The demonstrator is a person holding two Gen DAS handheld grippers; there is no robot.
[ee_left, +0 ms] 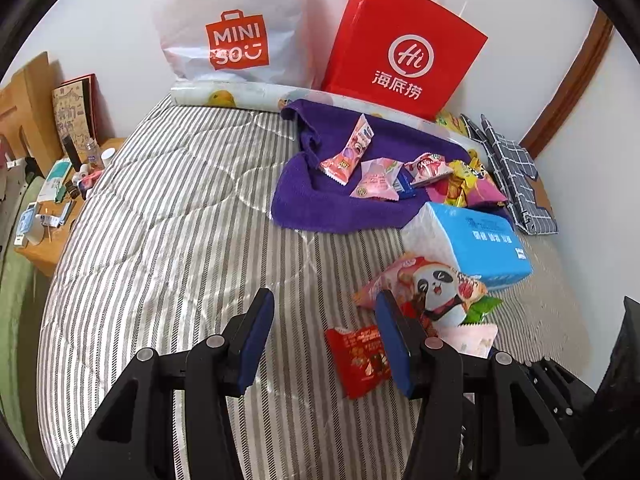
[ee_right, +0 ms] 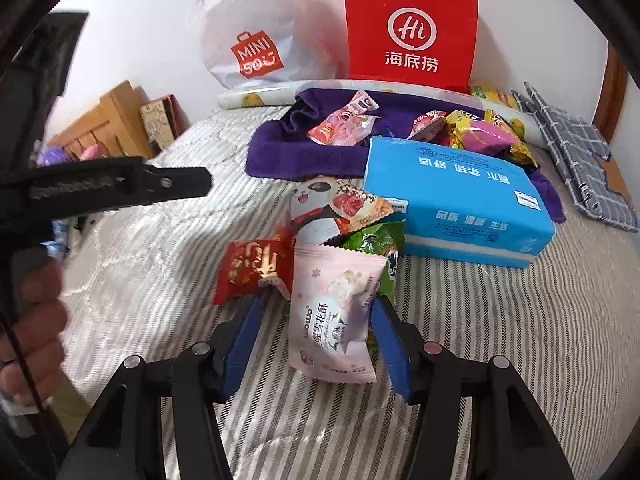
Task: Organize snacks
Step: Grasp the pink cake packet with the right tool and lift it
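Snacks lie on a striped bed. A near pile holds a pale pink snowflake-crisp packet [ee_right: 336,312], a red packet [ee_right: 256,266], a panda packet [ee_right: 328,208] and a green packet [ee_right: 372,240]. My right gripper [ee_right: 316,312] is open, its jaws on either side of the pink packet, not closed on it. My left gripper [ee_left: 324,312] is open and empty over the bedspread, left of the red packet [ee_left: 360,360] and panda packet [ee_left: 436,288]. More snacks [ee_left: 376,172] lie on a purple towel [ee_left: 316,196] farther back.
A blue tissue pack [ee_right: 460,204] lies right of the near pile. A white Miniso bag [ee_left: 236,32] and a red paper bag [ee_left: 404,52] lean on the wall. A checked cloth [ee_left: 516,176] lies far right. A cluttered wooden bedside table [ee_left: 60,236] stands left.
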